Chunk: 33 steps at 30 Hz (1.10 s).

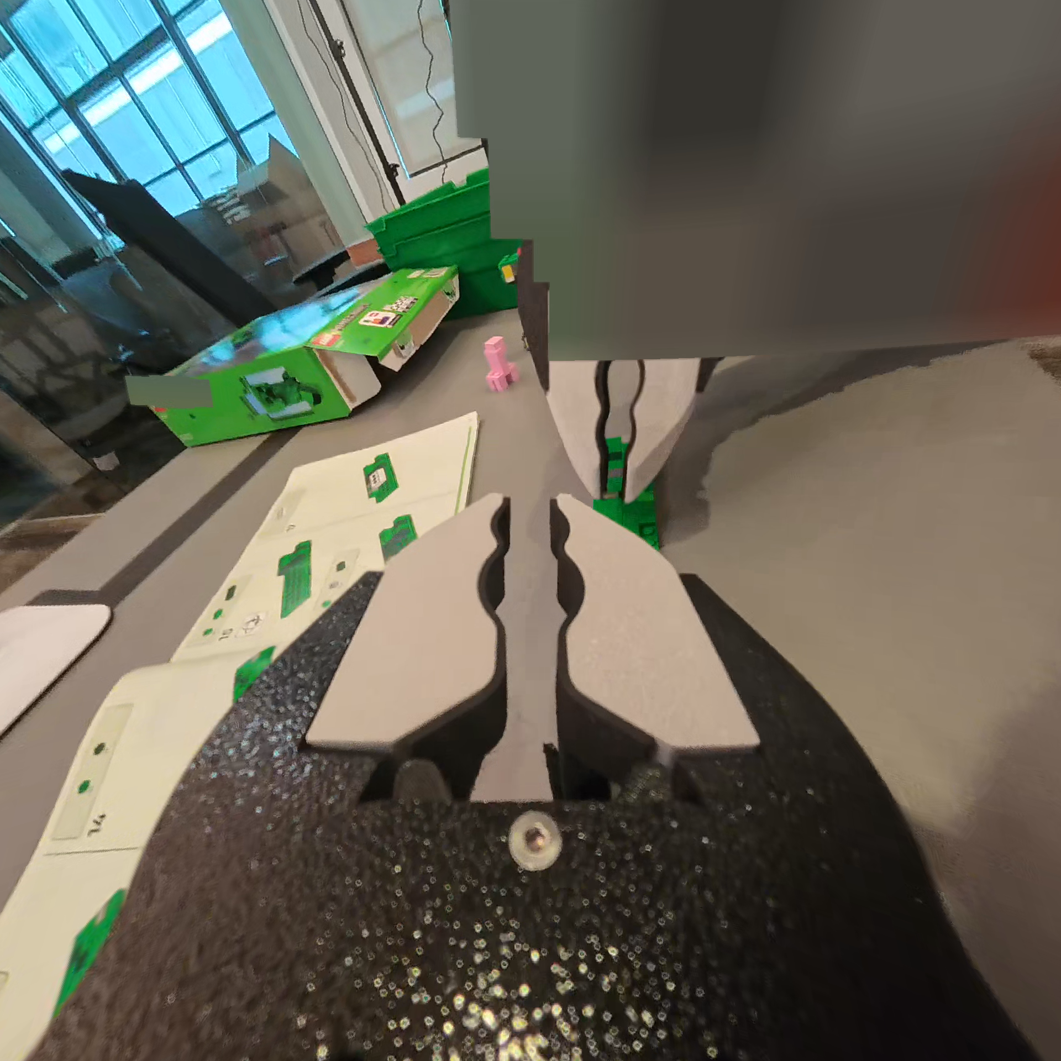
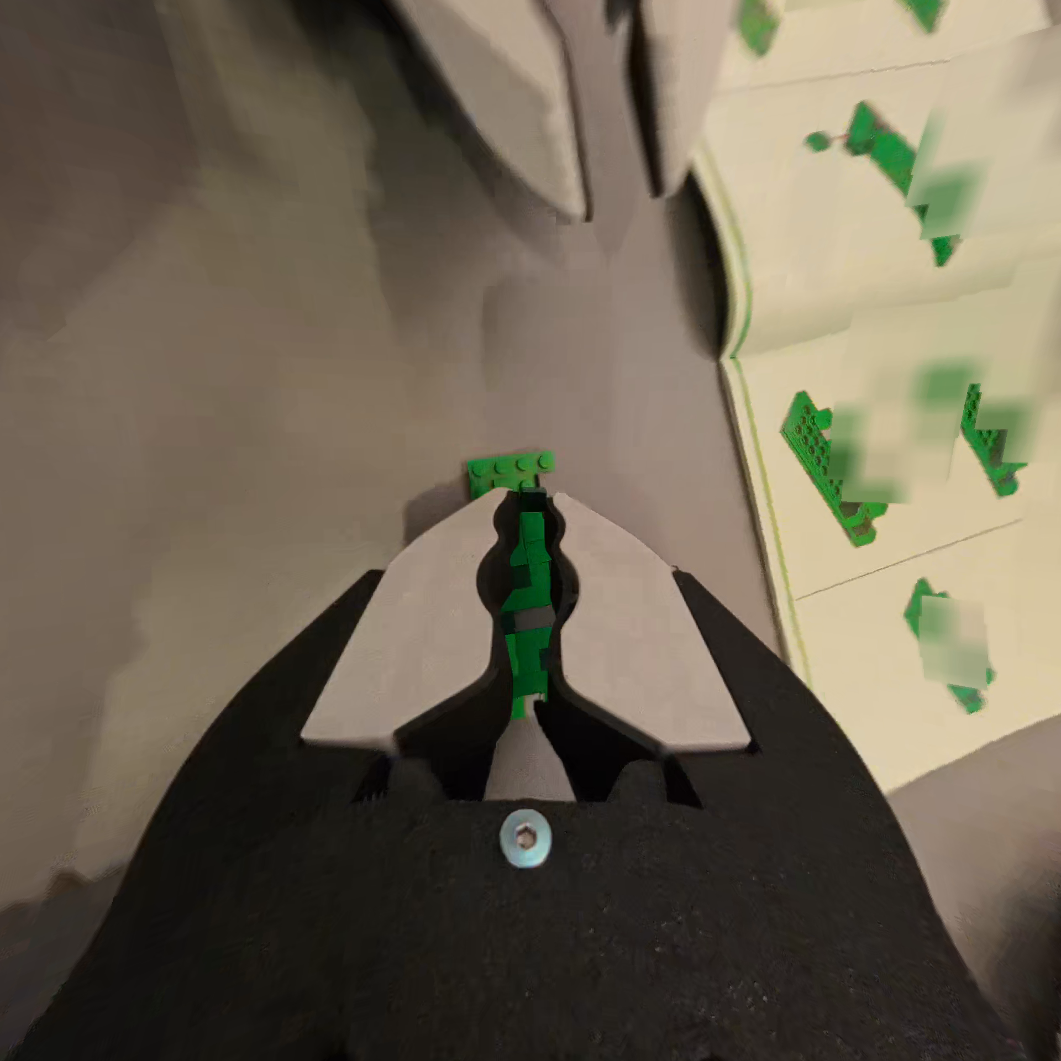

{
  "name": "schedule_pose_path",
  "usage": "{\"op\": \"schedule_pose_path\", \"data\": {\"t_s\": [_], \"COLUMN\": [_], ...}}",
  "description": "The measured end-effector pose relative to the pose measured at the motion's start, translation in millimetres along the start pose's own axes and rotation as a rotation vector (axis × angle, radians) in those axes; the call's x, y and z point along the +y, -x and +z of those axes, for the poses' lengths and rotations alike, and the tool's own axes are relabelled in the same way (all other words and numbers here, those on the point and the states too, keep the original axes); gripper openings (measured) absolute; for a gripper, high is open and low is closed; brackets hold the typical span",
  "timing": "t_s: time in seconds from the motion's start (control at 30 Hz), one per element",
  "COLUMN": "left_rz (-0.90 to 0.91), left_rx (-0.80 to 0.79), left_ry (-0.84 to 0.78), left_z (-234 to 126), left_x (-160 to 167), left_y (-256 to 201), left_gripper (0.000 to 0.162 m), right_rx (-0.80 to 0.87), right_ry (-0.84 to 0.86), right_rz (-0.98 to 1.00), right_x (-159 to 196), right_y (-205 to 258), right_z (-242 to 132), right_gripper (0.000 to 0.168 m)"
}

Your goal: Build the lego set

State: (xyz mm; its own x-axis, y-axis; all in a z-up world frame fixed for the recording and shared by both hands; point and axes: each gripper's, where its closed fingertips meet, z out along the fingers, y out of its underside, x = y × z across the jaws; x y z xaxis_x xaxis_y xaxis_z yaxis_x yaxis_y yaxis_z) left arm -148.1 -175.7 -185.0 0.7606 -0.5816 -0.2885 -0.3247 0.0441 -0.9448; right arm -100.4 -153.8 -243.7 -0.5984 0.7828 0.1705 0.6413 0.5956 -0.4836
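lego strip [image 2: 531,603] lengthwise in r gripper [image 2: 529,498]

The right gripper [image 2: 529,496] clamps a green lego build [image 2: 531,603] between its pale fingers [image 2: 436,620], above a grey bench [image 2: 258,373]; an instruction booklet [image 2: 895,545] lies alongside.

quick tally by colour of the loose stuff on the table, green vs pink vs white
green: 3 - set box, stacked bins, brick assembly in the right tool
pink: 1 - small figure
white: 1 - instruction booklet
total: 5
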Motion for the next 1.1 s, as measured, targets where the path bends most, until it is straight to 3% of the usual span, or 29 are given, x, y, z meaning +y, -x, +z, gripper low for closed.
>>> {"op": "schedule_pose_path", "data": {"t_s": [0.13,0.47,0.63,0.9,1.1], "left_rz": [-0.025,-0.041,-0.081,-0.113,-0.154], "left_rx": [0.006,0.044,0.074,0.142,0.238], "left_ry": [-0.002,0.017,0.066,0.159,0.427], "left_z": [-1,1,5,15,46], "left_x": [1,3,8,16,43], "left_y": [1,-4,-9,-23,-39], "left_gripper": [0.01,0.009,0.016,0.025,0.054], "right_rx": [0.001,-0.085,-0.083,-0.077,-0.028], "right_ry": [0.178,0.253,0.275,0.209,-0.07], "right_rz": [-0.143,-0.138,-0.147,-0.078,0.136], "right_x": [10,12,13,19,37], "right_y": [-2,2,1,2,-1], "right_z": [9,8,9,-2,-19], "right_gripper": [0.008,0.008,0.009,0.028,0.044]}}
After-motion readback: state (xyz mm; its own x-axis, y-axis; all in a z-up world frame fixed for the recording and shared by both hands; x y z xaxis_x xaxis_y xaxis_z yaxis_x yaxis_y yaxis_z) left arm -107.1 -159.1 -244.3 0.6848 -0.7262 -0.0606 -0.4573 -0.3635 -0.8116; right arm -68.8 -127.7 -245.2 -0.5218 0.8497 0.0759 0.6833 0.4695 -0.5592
